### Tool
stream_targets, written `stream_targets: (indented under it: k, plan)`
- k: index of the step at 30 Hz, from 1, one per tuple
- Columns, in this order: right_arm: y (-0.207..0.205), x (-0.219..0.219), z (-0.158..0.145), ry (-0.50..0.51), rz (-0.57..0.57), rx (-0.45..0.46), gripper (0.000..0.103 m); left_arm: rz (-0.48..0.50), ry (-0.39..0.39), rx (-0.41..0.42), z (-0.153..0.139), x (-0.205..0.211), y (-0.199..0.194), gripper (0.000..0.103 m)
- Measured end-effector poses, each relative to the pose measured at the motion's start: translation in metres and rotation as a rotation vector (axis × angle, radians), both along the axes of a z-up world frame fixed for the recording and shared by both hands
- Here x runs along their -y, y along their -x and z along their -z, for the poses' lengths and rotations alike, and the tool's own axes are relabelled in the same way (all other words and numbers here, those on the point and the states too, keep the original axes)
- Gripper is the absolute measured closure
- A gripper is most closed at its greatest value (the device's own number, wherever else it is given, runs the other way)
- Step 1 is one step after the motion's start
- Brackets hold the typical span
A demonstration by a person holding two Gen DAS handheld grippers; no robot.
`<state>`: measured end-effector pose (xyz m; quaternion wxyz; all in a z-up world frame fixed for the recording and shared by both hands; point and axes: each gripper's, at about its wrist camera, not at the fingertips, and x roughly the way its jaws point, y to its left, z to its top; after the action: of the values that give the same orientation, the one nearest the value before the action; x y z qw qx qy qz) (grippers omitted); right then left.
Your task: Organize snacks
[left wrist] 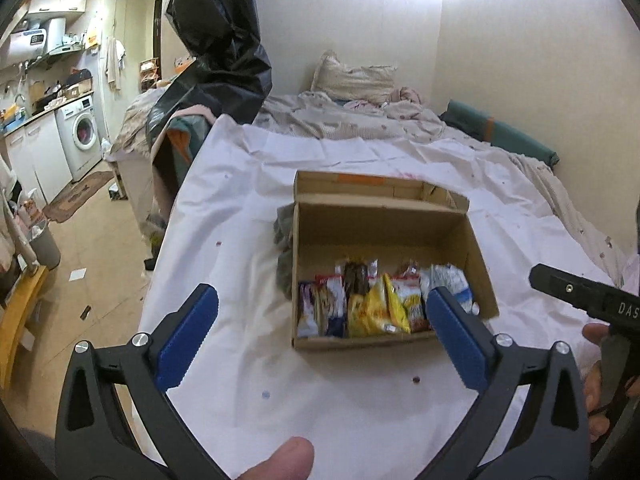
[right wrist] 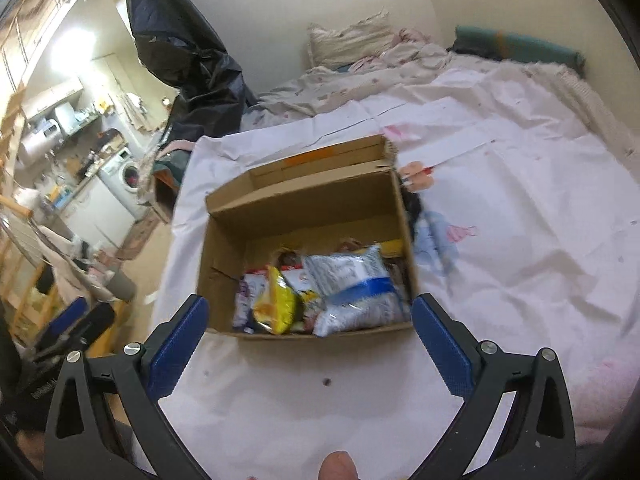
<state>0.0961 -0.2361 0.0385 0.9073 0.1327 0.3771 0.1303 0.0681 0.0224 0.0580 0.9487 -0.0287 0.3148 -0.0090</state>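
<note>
An open cardboard box (left wrist: pixel 372 230) (right wrist: pixel 308 208) stands on a white sheet (left wrist: pixel 240 240) spread over a bed. Several snack packets lie along its near wall, among them a yellow packet (left wrist: pixel 374 312) (right wrist: pixel 276 306) and a white-and-blue packet (left wrist: pixel 450 280) (right wrist: pixel 352 292). My left gripper (left wrist: pixel 322 294) hovers in front of the box, jaws wide open and empty. My right gripper (right wrist: pixel 310 301) also stands wide open and empty, just short of the box's near wall. Each gripper shows at the edge of the other's view.
A dark cloth (left wrist: pixel 285 256) lies against the box's left side. Black plastic bags (left wrist: pixel 224 60) hang at the bed's left. Pillow (left wrist: pixel 356 78) and crumpled bedding lie at the far end; a green roll (left wrist: pixel 508 132) lies by the wall. The bed's edge drops to the floor (left wrist: pixel 100 248) on the left.
</note>
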Motion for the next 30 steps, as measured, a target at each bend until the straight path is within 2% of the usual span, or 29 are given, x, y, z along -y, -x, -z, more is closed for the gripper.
stream_targets:
  k: [7, 16, 30]
  plan:
    - [0.030, -0.010, 0.008, 0.152, 0.024, 0.075, 0.000, -0.022, -0.044, -0.020, 0.016, -0.001, 0.015, 0.000]
    - [0.030, -0.025, 0.019, 0.202, 0.042, 0.091, 0.000, -0.009, -0.011, -0.051, 0.032, 0.001, 0.007, 0.000]
    - [0.027, -0.029, 0.025, 0.222, 0.032, 0.080, 0.000, 0.005, -0.004, -0.029, 0.028, 0.003, 0.008, 0.000]
